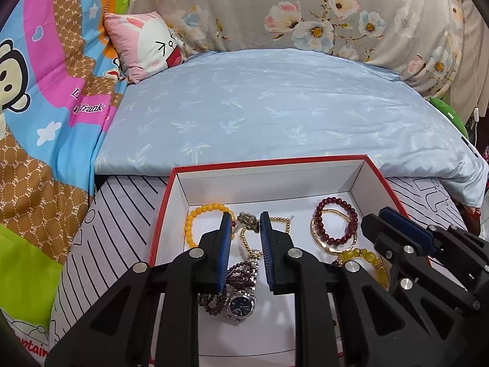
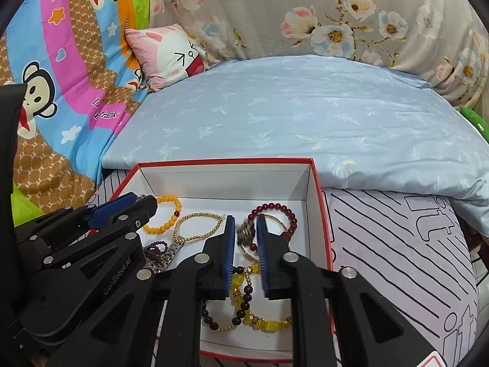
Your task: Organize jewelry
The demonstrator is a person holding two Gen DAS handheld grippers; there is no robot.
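Observation:
A red-rimmed white box holds loose jewelry: a yellow bead bracelet, a dark red bead bracelet, a gold bead chain and a silver watch. My left gripper hangs low over the box's left half, shut on a small bronze-coloured ornament. My right gripper is over the right half. A small blurred metal piece sits between its slightly parted pads, by the red bracelet.
The box rests on a white sheet with black lines at the bed's near edge. Behind it lies a pale blue quilt. A pink pillow and a cartoon blanket are at the left, with floral bedding at the back.

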